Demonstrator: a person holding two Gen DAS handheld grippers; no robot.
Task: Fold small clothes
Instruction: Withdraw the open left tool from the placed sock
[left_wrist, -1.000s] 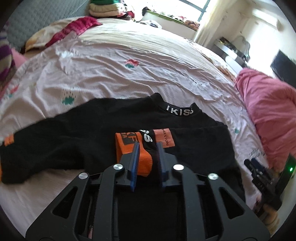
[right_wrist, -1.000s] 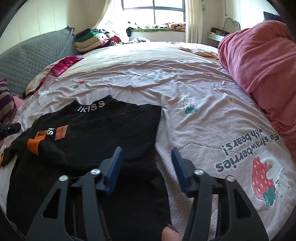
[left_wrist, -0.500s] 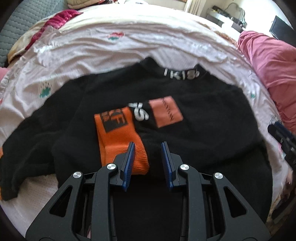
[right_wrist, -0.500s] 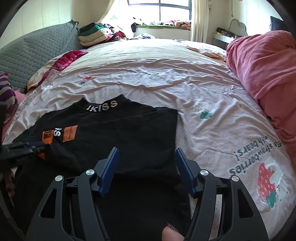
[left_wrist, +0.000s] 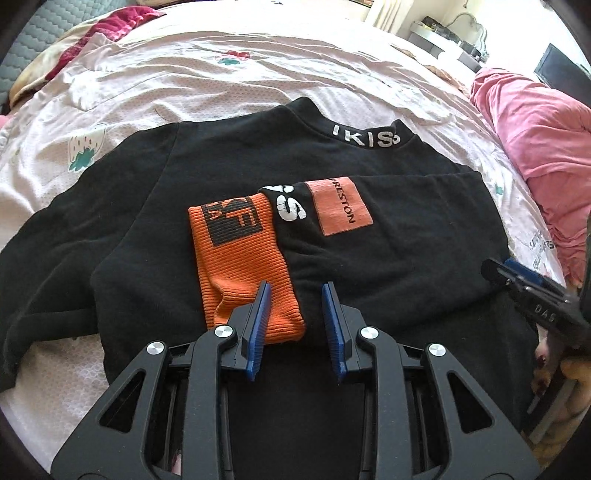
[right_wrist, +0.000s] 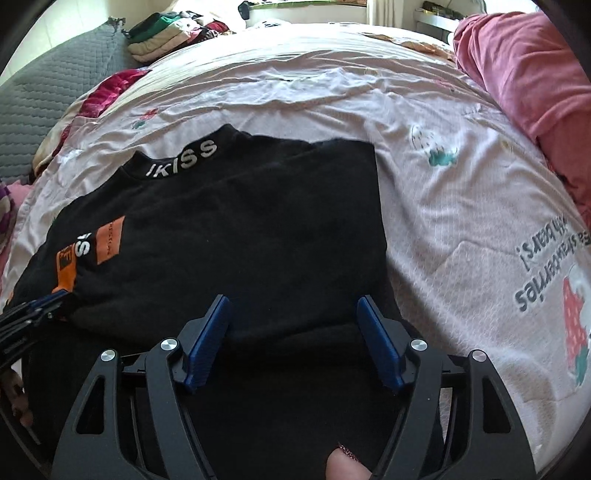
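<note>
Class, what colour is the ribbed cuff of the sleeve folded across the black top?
Orange, with a black printed block; the cuff shows best in the left wrist view.

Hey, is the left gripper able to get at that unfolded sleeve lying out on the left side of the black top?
Probably yes. The left gripper is open and holds nothing, and the sleeve lies flat on the bedsheet with nothing over it.

Daylight enters from beyond the far edge of the bed sheet, overexposing the top corners of both views. The sheet shows bright glare; the black sweater lying on it loses fold detail in shadow. Fisheye distortion bows the sheet's edges, with dark vignetting around them. Focus is sharp throughout.
</note>
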